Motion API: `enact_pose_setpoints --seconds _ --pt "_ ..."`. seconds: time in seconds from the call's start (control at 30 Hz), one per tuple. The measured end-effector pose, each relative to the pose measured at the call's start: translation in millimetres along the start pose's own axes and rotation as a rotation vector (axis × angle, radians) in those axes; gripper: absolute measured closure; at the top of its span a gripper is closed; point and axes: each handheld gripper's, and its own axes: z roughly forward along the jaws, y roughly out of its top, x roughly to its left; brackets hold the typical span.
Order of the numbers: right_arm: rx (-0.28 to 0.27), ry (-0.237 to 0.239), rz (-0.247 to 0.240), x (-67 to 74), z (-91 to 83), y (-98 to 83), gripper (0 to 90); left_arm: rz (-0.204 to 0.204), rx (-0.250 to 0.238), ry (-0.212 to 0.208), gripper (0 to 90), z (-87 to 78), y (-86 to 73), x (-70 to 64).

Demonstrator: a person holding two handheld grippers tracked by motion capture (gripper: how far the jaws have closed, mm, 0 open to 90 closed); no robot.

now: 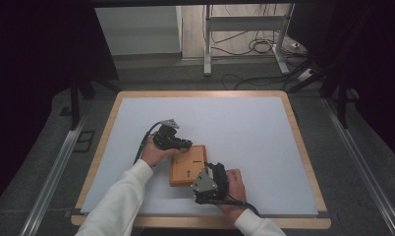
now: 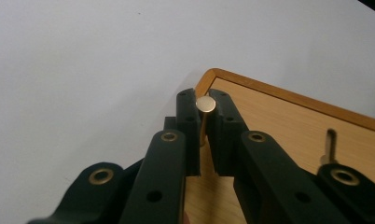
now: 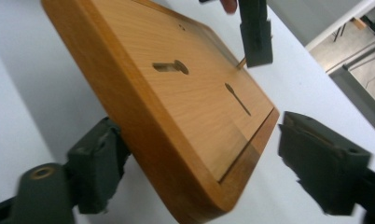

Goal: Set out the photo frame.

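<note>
over the board (image 1: 187, 165), both grippers

Wooden board (image 1: 187, 169) on white-topped table (image 1: 244, 123)

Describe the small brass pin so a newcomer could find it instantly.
Start at the wooden board on the white table. At its far left corner, the left hand-held gripper pinches a thin brass pin upright. It is the sole round-headed metal piece there.

no readable text, labels, brands or numbers show on anything; the wooden board (image 1: 187, 164) bears only cut slots.
</note>
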Motion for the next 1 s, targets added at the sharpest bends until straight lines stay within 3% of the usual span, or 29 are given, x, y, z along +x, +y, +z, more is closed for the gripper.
enact_pose_setpoints --seconds 0.1,0.23,0.43,0.53,0.63,0.67,0.7,0.77,1.0 --pt "-0.011 0.008 -0.012 -3.4 -1.5 3.2 27.5 0.002 0.002 0.005 82.7 0.4 0.2 0.6" --pt "-0.027 0.029 0.009 -14.2 -3.5 8.7 36.5 0.005 0.008 0.016 79.9 1.9 0.2 1.5" --pt "-0.053 0.047 0.021 -22.0 -4.7 11.8 40.1 0.004 0.004 0.027 76.4 2.5 -0.1 1.6" --pt "-0.055 0.051 0.026 -24.2 -4.8 13.0 40.7 0.003 0.001 0.048 68.5 0.9 -0.7 1.2" --pt "-0.048 0.061 0.031 -26.9 -5.3 14.2 40.9 0.020 -0.017 0.098 63.9 -8.8 -3.4 -0.7" --pt "-0.050 0.062 0.031 -27.5 -5.2 14.1 40.9 0.018 -0.041 0.120 61.3 -19.3 -6.6 -0.6" --pt "-0.051 0.064 0.031 -28.2 -5.1 14.0 40.9 0.018 -0.041 0.120 58.6 -19.3 -6.6 -0.6" --pt "-0.049 0.066 0.032 -28.7 -5.2 14.6 40.8 0.018 -0.067 0.162 54.8 -35.9 -12.9 -1.7" --pt "-0.042 0.069 0.027 -29.1 -5.0 15.9 41.3 0.034 -0.075 0.224 42.4 -60.3 -31.9 -5.6"
